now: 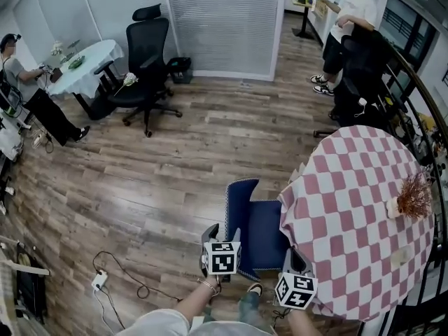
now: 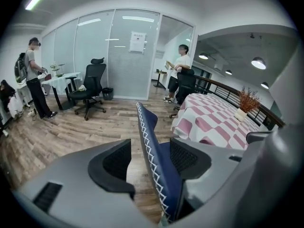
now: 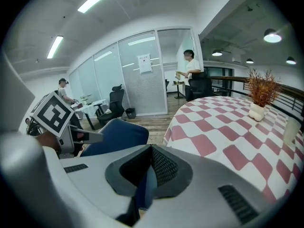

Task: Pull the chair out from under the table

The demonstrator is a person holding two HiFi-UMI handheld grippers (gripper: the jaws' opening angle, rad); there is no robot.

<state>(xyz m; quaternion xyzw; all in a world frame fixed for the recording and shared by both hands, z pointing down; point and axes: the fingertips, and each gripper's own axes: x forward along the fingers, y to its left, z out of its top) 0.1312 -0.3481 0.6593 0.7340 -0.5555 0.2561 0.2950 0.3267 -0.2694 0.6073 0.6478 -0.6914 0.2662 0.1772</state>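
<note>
A blue padded chair [image 1: 262,229] is tucked against the round table with the red-and-white checked cloth [image 1: 350,215], its seat partly under the cloth. My left gripper [image 1: 222,236] is at the near end of the chair's back. In the left gripper view its jaws [image 2: 152,158] stand wide open with the thin back edge, stitched in white zigzag [image 2: 147,127], between them. My right gripper [image 1: 294,259] hangs by the chair's near right side beside the cloth. Its fingertips [image 3: 152,148] meet, and a blue strip shows through the slit below them.
A vase of dried twigs [image 1: 413,198] stands on the checked table. A power strip with a cable [image 1: 99,280] lies on the wood floor at the left. Further off are a black office chair [image 1: 143,68], a white round table [image 1: 87,65], people and a railing [image 1: 427,131].
</note>
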